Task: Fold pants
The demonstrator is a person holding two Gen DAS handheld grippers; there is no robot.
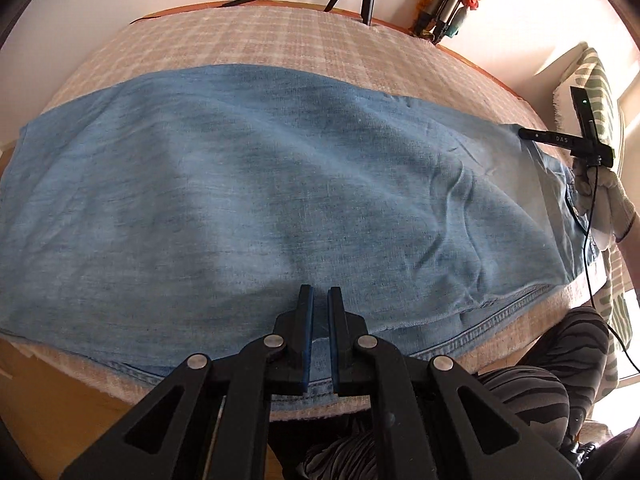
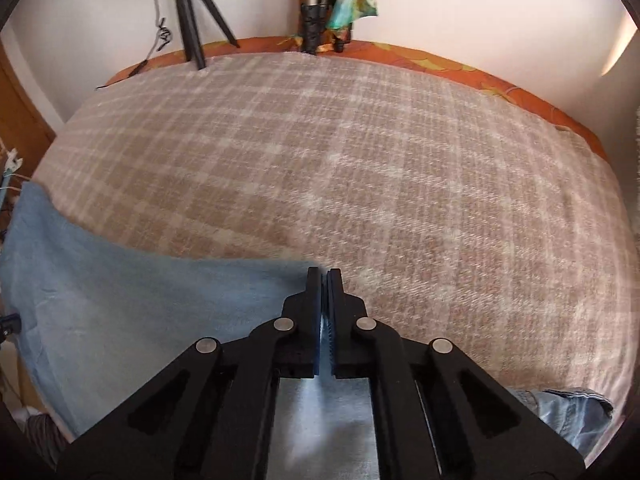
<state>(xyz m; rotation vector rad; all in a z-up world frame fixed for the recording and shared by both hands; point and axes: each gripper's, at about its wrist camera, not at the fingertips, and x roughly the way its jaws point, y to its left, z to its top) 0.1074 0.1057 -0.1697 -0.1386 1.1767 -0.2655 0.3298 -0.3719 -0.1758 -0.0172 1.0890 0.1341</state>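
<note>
Left claw (image 1: 320,294) sitting slightly parted over blue pants (image 1: 280,184), right claw (image 2: 324,276) pinching their edge, plaid-blanketed bed (image 2: 400,184) lying beneath, tripod (image 2: 192,12) standing against white wall (image 2: 460,4).

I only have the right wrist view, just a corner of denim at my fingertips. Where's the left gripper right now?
Observer: The left gripper sits over the near seam of the pants, about mid-length, its fingers narrowly apart.
Operator: Is the rest of the cloth lying flat?
Observer: Mostly. It's spread wide across the plaid blanket, with creases bunched toward the end where the right gripper is.
</note>
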